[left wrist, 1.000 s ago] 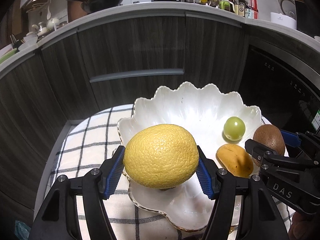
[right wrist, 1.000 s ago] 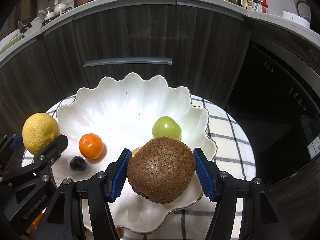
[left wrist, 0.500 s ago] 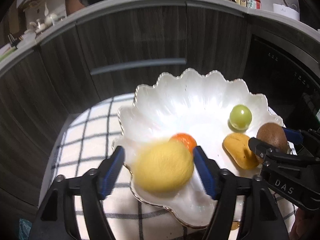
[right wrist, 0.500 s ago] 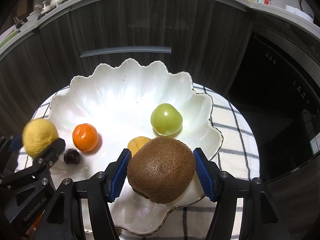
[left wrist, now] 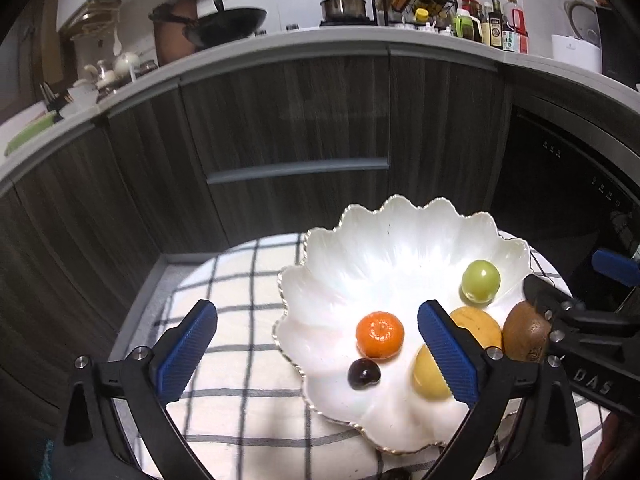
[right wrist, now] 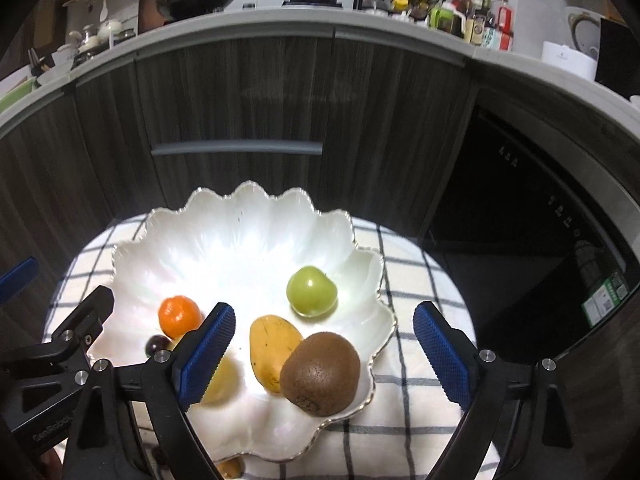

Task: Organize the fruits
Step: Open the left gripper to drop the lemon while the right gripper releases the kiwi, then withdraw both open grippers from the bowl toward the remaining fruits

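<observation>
i had just let go with both hands at once: the left gripper [left wrist: 318, 346] had been spreading its jaws and stood wide apart with nothing between them, and the lemon [left wrist: 430, 376] it carried a second ago lay in the scalloped white bowl [left wrist: 384, 232], half hidden behind one blue pad. the right gripper [right wrist: 324, 350] had been parting too, and the kiwi [right wrist: 320, 374] sat free near the bowl's near rim, leaning on the yellow mango [right wrist: 272, 346]. the mandarin [right wrist: 180, 316], green plum [right wrist: 312, 290] and dark cherry [left wrist: 363, 374] were in there as well. i judged the sorting close to done
</observation>
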`<state>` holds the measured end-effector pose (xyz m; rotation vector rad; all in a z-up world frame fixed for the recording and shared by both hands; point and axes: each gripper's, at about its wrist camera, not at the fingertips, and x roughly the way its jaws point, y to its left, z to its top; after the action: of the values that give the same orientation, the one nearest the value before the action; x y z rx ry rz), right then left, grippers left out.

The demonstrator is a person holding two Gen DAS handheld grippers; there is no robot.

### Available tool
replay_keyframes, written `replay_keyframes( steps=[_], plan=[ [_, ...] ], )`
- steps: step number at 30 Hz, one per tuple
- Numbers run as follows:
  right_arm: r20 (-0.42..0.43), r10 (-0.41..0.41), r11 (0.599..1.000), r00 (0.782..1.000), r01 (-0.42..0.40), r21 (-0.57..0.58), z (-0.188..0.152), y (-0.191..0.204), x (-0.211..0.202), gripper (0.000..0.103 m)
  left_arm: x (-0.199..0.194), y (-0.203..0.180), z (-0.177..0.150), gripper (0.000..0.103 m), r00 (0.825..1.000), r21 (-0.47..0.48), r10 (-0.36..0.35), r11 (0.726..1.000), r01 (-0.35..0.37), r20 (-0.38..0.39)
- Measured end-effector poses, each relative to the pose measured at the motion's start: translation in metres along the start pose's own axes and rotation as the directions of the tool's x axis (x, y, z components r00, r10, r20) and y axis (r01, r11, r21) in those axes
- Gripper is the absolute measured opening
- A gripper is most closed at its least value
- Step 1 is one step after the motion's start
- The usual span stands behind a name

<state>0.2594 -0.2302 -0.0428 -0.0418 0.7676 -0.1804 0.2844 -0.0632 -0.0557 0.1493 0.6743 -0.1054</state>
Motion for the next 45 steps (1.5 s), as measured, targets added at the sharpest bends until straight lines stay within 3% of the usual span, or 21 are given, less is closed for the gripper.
replay_keyframes(
  steps=[6,15,36,45],
  plan=[
    [0.046,-0.032,0.999,0.998,0.031,0.032,-0.015,-0.002,-0.031,0.092,-0.027,0.004,-0.015,0.103,0.999,0.011,0.034,0.999,-0.034,0.029],
    [0.007,-0.009,0.999,1.000,0.008,0.050,-0.046,-0.001,-0.045,0.092,-0.057,0.009,-0.045,0.103,0.998,-0.001,0.056,0.998,-0.056,0.030],
    [-0.061,-0.003,1.000,0.998,0.004,0.022,-0.105,0.004,-0.059,0.092,-0.082,0.004,-0.097,0.103,0.996,0.040,0.085,0.996,-0.086,0.030],
    [-0.071,0.034,0.999,0.997,-0.036,-0.029,-0.115,0.023,-0.054,0.091,-0.080,0.016,-0.117,0.103,0.994,0.022,0.106,0.994,-0.106,-0.010]
  ],
)
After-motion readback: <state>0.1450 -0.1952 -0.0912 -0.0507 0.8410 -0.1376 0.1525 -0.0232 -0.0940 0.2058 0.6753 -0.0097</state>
